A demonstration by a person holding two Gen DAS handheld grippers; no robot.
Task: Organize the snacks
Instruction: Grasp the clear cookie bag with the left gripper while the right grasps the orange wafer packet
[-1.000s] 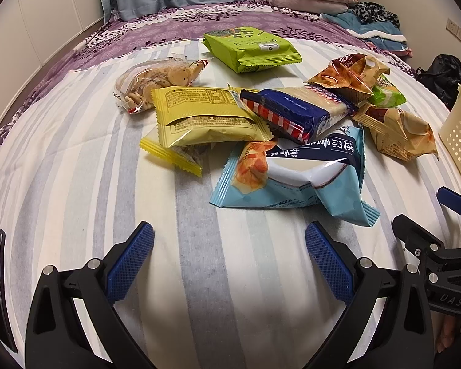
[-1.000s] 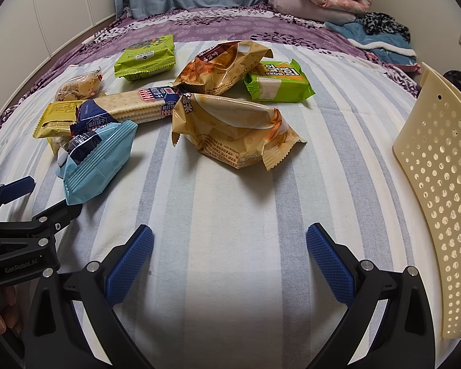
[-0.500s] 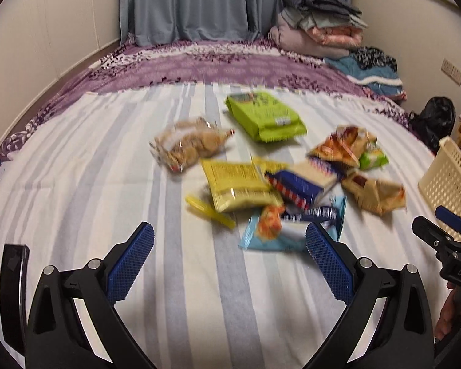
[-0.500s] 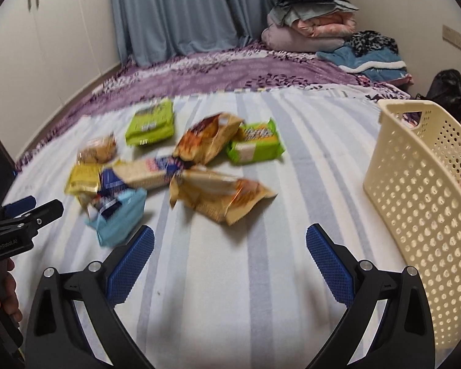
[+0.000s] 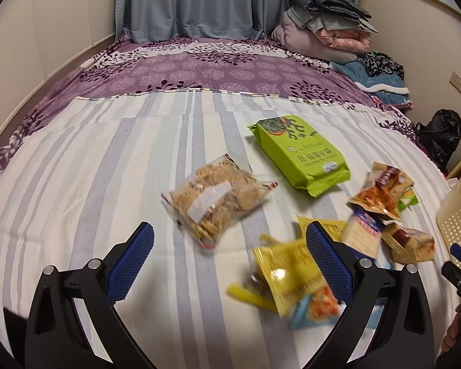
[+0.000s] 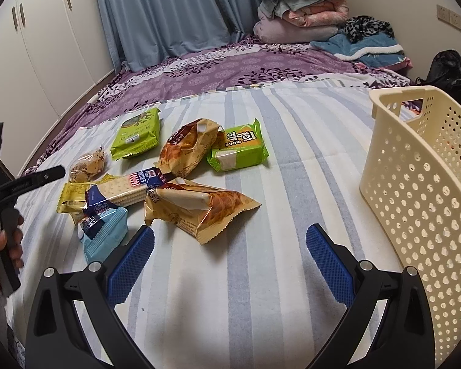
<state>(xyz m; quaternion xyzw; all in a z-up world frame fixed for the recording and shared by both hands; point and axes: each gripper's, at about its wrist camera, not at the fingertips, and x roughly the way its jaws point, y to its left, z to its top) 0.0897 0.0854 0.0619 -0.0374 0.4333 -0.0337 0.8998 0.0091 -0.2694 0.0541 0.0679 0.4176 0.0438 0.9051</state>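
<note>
Striped bedspread point(image 6: 292, 160), cream basket point(image 6: 421, 184) beside snacks point(image 6: 199, 206)

A bed point(image 6: 292, 117) with a striped sheet and a purple floral cover point(image 5: 199, 70) fills the room. Blue curtains point(image 6: 156, 15) hang behind it, folded blankets point(image 5: 322, 27) are piled in the corner, and white wardrobe doors point(image 6: 40, 30) line the left wall.

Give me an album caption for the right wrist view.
Open right gripper over striped bedspread, snack packets ahead, cream basket alongside.
</note>
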